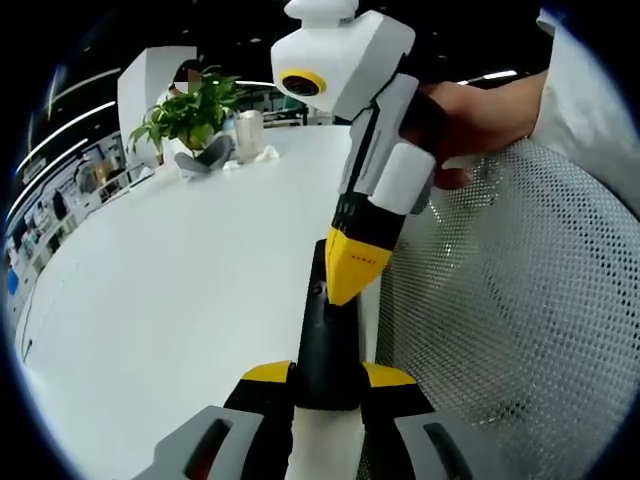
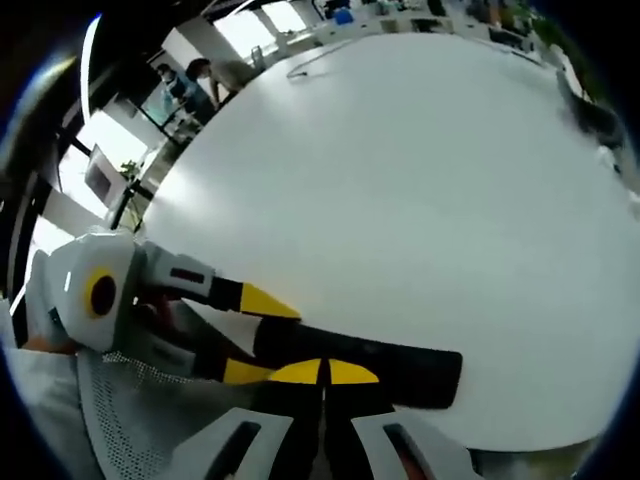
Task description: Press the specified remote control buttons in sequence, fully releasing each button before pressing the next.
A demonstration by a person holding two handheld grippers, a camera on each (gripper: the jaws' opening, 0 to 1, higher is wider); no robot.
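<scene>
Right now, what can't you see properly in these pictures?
- The remote control's buttons: in the left gripper view the right gripper covers part of its top, and the rest is too dark to tell.
- In the right gripper view, the remote control shows only as a dark slab; the left gripper hides one end.
- Whether the yellow tip touches a button: cannot tell.
- The plant's pot: small and blurred.
</scene>
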